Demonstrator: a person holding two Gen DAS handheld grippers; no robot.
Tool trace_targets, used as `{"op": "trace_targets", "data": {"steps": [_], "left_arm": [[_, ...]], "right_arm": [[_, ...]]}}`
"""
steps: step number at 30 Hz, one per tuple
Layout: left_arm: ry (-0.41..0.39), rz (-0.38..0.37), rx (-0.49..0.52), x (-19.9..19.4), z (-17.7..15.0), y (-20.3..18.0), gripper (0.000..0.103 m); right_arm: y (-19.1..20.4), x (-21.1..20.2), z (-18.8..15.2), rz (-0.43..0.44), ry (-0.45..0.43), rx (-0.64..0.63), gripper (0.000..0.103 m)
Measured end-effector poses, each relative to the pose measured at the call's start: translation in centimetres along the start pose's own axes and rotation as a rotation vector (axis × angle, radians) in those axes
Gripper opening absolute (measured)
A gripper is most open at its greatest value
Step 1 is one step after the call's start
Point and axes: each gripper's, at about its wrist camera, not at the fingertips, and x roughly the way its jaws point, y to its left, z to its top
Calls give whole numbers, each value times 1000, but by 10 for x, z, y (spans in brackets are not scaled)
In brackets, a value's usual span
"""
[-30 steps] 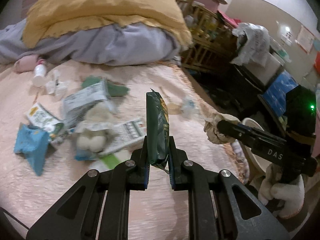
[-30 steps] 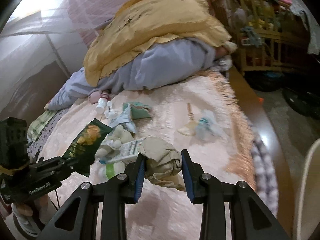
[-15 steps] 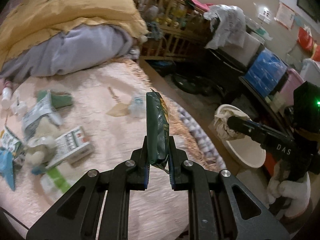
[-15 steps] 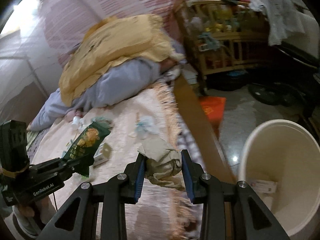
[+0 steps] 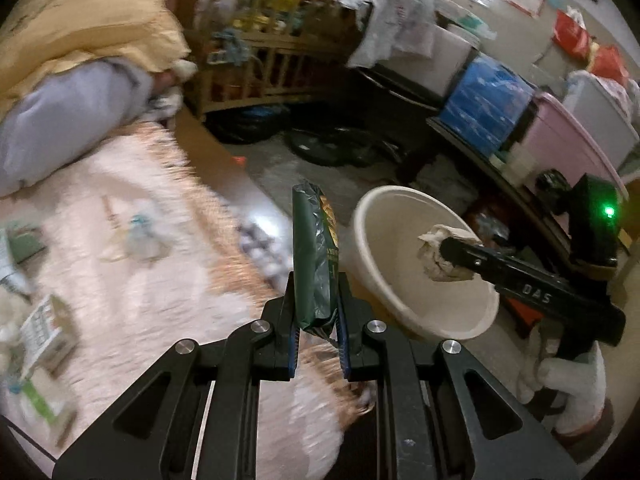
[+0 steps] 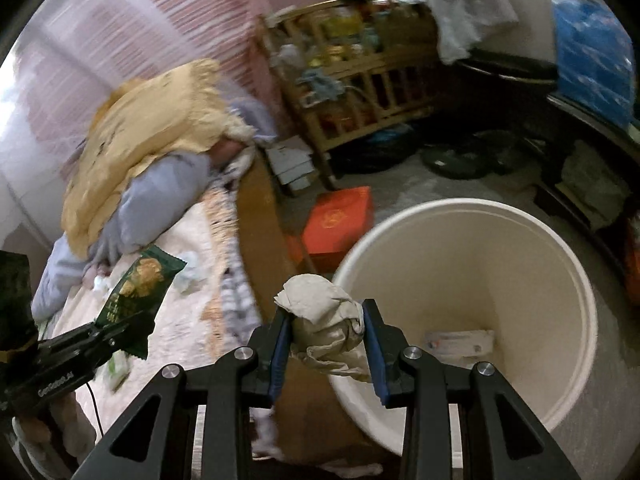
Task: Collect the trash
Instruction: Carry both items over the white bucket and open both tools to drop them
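My left gripper (image 5: 318, 316) is shut on a dark green snack wrapper (image 5: 314, 264) that stands upright between its pads, over the bed's fringed edge. My right gripper (image 6: 326, 330) is shut on a crumpled beige paper wad (image 6: 324, 320), held at the near rim of a cream round bin (image 6: 532, 264) on the floor. In the left wrist view the wad (image 5: 438, 256) hangs over the bin (image 5: 400, 264). The right wrist view shows the wrapper (image 6: 140, 292) to the left, over the bed. A flat white packet (image 6: 460, 342) lies in the bin's bottom.
More litter lies on the pink bedspread (image 5: 132, 280), including a carton (image 5: 44, 328) and a clear wrapper (image 5: 140, 236). A red box (image 6: 340, 220) sits on the floor by the bin. A wooden crib (image 6: 360, 80), storage boxes (image 5: 488, 108) and dark bags crowd the room.
Both grippers have swung right, off the middle of the bed towards the floor. The bin has come into full view, and the paper wad now hangs at its rim.
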Motion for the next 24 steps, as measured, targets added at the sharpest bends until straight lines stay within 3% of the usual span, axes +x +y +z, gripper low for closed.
{"op": "trace_targets", "data": {"steps": [8,19,24], "left_arm": [[56,-98,55,40,12,-43,13],[129,-173,40,85,21,-59,13],[135,-207,46,96,25,-65,14]], "right_arm": [[-45,1,-4,-50,14,87,33],[-82,10,-12,-95,44,156,33],[-92,16,-12,-122,70,192,40]]}}
